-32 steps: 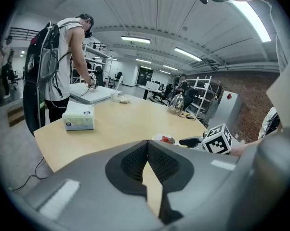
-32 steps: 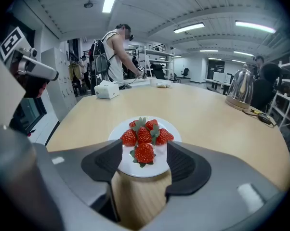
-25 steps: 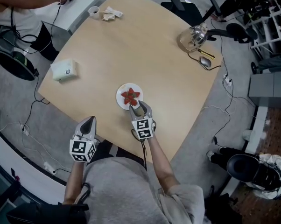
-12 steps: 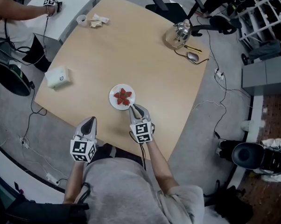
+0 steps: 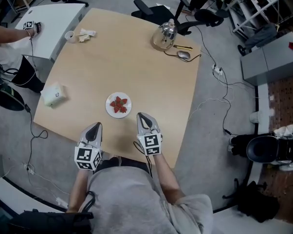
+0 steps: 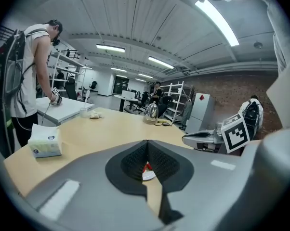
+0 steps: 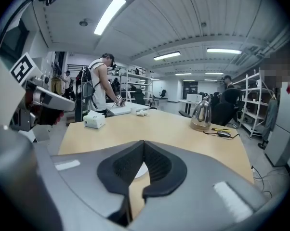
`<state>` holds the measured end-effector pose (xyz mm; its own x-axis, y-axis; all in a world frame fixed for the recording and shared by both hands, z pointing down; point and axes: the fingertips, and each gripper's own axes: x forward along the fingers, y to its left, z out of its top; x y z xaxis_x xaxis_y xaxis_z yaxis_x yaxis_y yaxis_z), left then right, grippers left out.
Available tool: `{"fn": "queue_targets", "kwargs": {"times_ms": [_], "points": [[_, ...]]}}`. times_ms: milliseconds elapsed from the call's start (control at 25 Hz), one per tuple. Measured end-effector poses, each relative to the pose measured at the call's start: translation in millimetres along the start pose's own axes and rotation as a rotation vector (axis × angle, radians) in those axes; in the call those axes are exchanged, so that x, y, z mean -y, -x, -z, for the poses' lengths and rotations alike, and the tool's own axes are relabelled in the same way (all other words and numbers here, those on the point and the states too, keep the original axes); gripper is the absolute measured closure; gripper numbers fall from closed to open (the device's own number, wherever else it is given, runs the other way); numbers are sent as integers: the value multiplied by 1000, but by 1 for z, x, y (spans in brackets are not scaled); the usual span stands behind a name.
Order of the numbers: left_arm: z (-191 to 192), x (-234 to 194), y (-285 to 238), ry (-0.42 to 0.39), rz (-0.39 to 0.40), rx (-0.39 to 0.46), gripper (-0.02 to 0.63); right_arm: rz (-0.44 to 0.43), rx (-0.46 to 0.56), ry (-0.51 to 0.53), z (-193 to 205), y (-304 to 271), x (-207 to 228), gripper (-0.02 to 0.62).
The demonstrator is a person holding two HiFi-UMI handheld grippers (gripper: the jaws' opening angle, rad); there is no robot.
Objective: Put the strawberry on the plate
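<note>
On the plate point(image 5: 109, 101): strawberry point(image 5: 119, 104) | right tool point(image 5: 140, 115) near, jaws just closed, empty

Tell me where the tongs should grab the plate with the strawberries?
Probably the plate by its bare rim, on the side nearest us. It lies flat with the strawberries in the middle, so slide in low from the near edge of the table, one jaw over the rim, one under.

I've got the strawberry point(image 5: 119, 104) on the plate point(image 5: 109, 109), on the table point(image 5: 127, 52).
From the plate: tissue box point(image 5: 54, 94) left, kettle point(image 5: 164, 36) well behind, left claw point(image 5: 94, 126) and right claw point(image 5: 142, 116) near, before it.
</note>
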<state>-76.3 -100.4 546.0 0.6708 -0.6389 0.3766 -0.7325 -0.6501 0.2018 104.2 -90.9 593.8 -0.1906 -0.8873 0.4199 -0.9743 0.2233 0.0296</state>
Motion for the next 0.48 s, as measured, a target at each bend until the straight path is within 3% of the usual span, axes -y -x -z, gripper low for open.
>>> {"fn": "queue_targets", "kwargs": {"times_ms": [480], "points": [[-27,41,-6,-64,142,58,586,198,91,-144,-15,70,38,588]]}}
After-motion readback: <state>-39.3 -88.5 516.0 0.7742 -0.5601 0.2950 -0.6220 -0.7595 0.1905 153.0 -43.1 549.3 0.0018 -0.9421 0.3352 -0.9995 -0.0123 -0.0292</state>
